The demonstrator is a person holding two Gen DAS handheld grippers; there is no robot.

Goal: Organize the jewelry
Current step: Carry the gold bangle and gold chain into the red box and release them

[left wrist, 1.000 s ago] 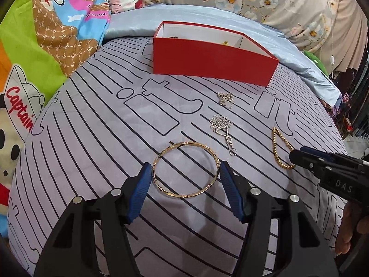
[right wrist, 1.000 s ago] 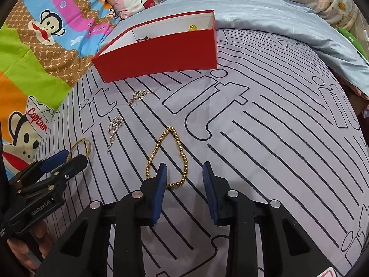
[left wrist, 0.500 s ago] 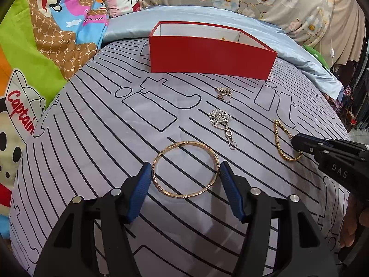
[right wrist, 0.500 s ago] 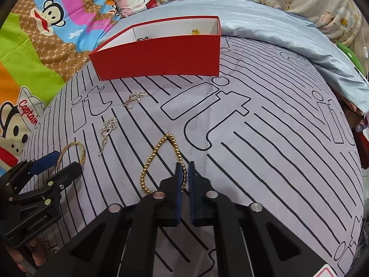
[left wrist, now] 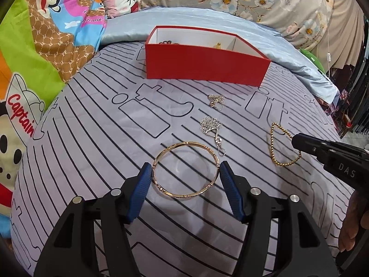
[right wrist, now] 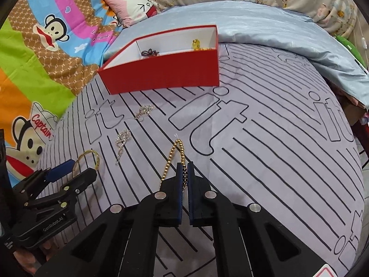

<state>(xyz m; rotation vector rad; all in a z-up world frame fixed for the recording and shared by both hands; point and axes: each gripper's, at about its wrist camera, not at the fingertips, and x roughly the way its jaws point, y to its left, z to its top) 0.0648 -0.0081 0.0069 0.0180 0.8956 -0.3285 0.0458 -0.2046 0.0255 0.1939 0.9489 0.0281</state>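
My left gripper is spread wide, its blue pads flanking the gold bangle lying flat on the striped grey sheet. Two silver chain pieces lie between the bangle and the red box. My right gripper is clenched on the gold bead bracelet, which trails forward from my pads.

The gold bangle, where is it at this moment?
The gold bangle lies on the striped sheet between the open left gripper fingers, near the silver pendant.
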